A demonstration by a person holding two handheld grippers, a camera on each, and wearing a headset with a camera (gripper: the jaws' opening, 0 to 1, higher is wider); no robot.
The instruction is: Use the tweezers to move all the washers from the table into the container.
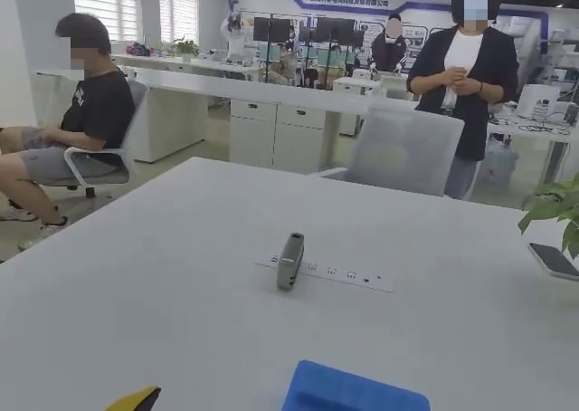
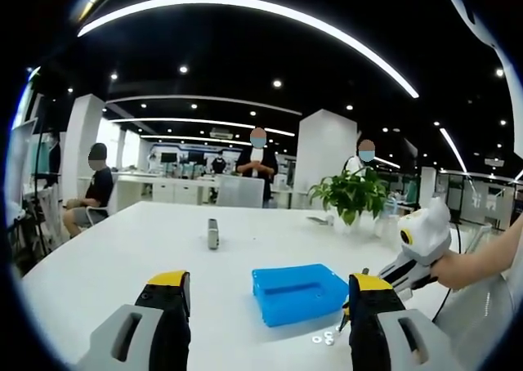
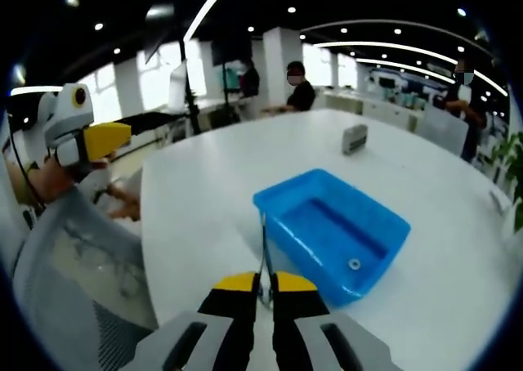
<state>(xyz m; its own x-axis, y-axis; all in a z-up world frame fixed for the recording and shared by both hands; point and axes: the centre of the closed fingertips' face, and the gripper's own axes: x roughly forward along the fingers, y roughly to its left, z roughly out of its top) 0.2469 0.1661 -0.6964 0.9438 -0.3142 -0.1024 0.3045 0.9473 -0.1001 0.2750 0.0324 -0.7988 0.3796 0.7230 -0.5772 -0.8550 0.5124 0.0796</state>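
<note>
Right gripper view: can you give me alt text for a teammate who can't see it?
The right hand-held gripper, its jaws closed on tweezers, points them toward a blue container on a white table. One washer lies inside the container. The left hand-held gripper is held up at the far left of the picture.

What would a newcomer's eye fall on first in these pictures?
The bright blue container on the white table, with one washer lying inside it. Next, the right tongs, shut on thin tweezers that point towards it, and a few washers on the table beside the container.
</note>
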